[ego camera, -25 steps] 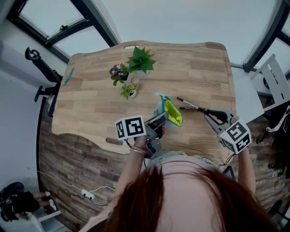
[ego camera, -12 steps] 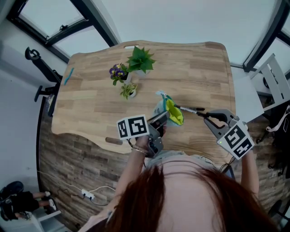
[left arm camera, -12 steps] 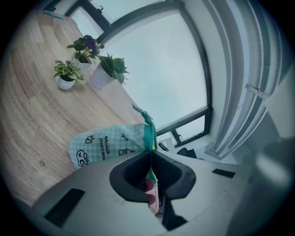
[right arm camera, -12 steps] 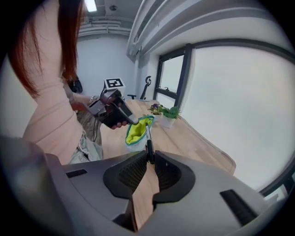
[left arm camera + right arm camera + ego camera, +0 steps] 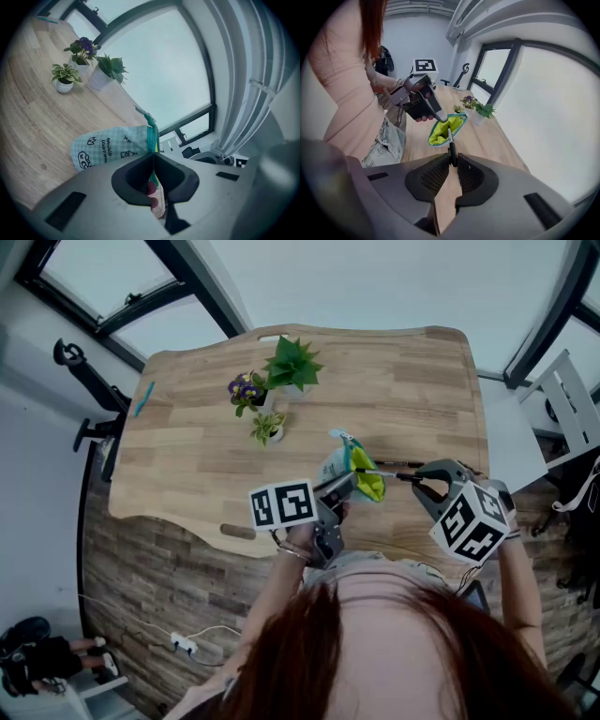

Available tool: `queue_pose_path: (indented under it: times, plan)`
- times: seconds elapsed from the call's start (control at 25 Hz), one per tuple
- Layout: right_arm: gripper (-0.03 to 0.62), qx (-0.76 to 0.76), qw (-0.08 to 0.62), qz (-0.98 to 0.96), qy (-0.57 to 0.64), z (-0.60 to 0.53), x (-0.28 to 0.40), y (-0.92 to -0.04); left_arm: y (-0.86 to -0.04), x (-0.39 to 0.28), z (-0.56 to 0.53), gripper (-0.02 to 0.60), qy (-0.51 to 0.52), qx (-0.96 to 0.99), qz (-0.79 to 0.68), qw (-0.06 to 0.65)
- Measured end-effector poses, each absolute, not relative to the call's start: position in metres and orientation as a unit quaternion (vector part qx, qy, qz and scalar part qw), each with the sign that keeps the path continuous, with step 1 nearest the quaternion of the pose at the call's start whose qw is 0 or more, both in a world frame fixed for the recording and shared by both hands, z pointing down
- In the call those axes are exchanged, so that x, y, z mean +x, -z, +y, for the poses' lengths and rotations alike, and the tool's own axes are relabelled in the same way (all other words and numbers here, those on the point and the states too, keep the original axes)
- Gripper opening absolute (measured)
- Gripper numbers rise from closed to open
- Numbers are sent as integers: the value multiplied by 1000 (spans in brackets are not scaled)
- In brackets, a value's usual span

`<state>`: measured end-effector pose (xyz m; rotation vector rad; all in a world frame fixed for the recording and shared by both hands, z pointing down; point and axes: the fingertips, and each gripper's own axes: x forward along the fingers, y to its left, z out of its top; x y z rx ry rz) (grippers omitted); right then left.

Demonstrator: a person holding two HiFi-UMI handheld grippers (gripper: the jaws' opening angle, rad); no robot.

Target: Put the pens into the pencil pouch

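Observation:
The pencil pouch (image 5: 343, 465) is pale checked cloth with a teal zip and a yellow-green lining (image 5: 367, 484). It is lifted above the wooden table (image 5: 187, 456) with its mouth open. My left gripper (image 5: 341, 487) is shut on the pouch's edge; in the left gripper view the pouch (image 5: 108, 147) hangs from the closed jaws (image 5: 153, 158). My right gripper (image 5: 418, 476) is shut on a dark pen (image 5: 389, 473). In the right gripper view the pen (image 5: 451, 143) points out from the jaws (image 5: 452, 161), its tip at the open mouth of the pouch (image 5: 440, 133).
A second dark pen (image 5: 401, 463) lies on the table just beyond the held one. Three potted plants stand at the back: a green one (image 5: 292, 364), a purple-flowered one (image 5: 245, 390) and a small one (image 5: 267, 428). A teal object (image 5: 142, 397) lies near the left edge.
My right gripper has moved left toward the pouch and rolled, bringing the pen's tip to the pouch mouth. The left gripper and pouch have barely shifted.

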<state>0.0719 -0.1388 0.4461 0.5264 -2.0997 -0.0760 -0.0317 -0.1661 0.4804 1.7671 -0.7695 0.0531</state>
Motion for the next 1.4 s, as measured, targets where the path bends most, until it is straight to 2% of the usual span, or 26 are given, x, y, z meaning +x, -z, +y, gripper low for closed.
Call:
queue_pose_path:
  times: [1.0, 1.4]
  plan:
    - [49, 145, 507, -848, 48, -144, 18, -492, -478, -4, -154, 12, -42, 765, -298, 569]
    - [78, 165, 474, -864, 27, -146, 20, -489, -479, -10, -156, 12, -35, 760, -305, 573]
